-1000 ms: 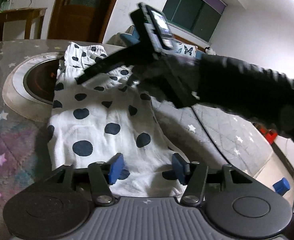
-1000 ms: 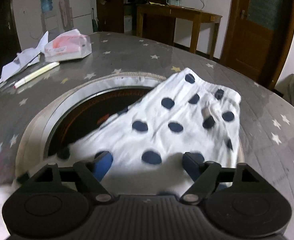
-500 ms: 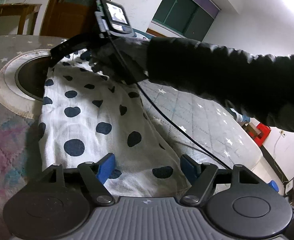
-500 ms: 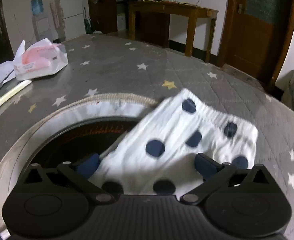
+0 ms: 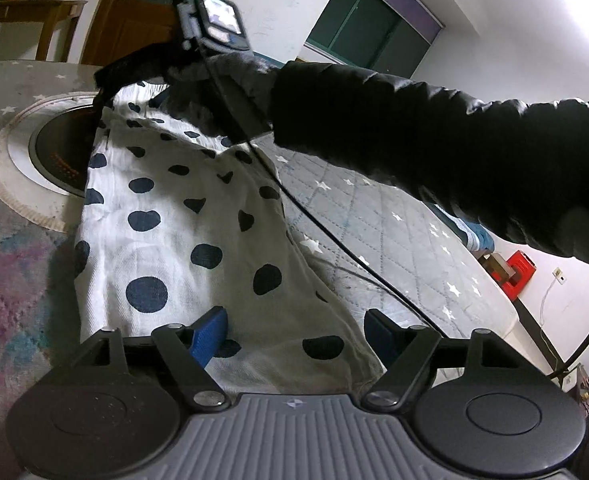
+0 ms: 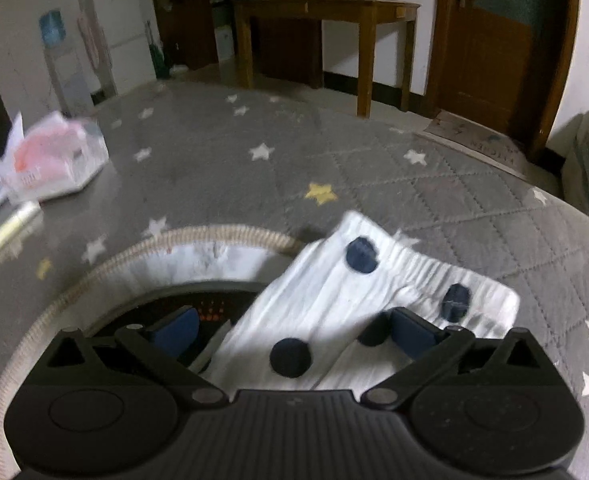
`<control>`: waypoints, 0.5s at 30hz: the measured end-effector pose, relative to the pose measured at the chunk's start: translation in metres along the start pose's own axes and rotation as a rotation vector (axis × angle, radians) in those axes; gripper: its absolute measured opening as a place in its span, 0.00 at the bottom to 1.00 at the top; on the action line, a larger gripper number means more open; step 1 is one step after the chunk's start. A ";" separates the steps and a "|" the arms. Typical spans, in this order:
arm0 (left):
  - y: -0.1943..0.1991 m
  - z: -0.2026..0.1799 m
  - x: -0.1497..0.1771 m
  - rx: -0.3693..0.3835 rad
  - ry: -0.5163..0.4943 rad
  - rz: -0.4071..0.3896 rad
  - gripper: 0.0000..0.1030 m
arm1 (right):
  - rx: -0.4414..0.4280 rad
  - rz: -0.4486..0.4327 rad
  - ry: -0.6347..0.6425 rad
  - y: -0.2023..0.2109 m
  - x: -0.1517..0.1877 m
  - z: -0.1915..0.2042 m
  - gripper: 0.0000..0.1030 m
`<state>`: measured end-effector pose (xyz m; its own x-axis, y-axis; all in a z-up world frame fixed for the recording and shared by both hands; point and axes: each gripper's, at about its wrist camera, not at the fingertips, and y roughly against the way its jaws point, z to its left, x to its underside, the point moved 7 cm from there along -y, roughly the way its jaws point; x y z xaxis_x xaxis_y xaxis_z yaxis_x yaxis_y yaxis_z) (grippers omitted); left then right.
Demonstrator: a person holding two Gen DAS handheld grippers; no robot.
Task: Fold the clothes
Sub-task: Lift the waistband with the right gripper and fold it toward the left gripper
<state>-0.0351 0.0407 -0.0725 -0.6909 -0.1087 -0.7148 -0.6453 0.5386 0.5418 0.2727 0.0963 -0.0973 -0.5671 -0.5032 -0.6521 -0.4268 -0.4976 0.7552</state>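
White dotted garment (image 5: 182, 216) lies between both open grippers; no legible writing.

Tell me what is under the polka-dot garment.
The polka-dot garment lies on the star-print quilted table cover, its far end overlapping the round inset burner. Whatever else lies beneath is covered.

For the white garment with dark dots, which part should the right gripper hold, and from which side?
Probably the gathered waistband end of the dotted garment, approached from above with the right gripper: that thicker hem lies flat at the far end, partly over the round burner.
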 end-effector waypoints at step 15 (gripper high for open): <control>0.000 -0.002 -0.001 0.004 0.000 0.005 0.79 | 0.197 0.000 0.045 -0.006 -0.006 -0.044 1.00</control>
<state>-0.0352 0.0394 -0.0712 -0.6943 -0.1059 -0.7118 -0.6403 0.5424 0.5439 0.3101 0.0711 -0.1009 -0.5371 -0.5366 -0.6509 -0.5586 -0.3520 0.7511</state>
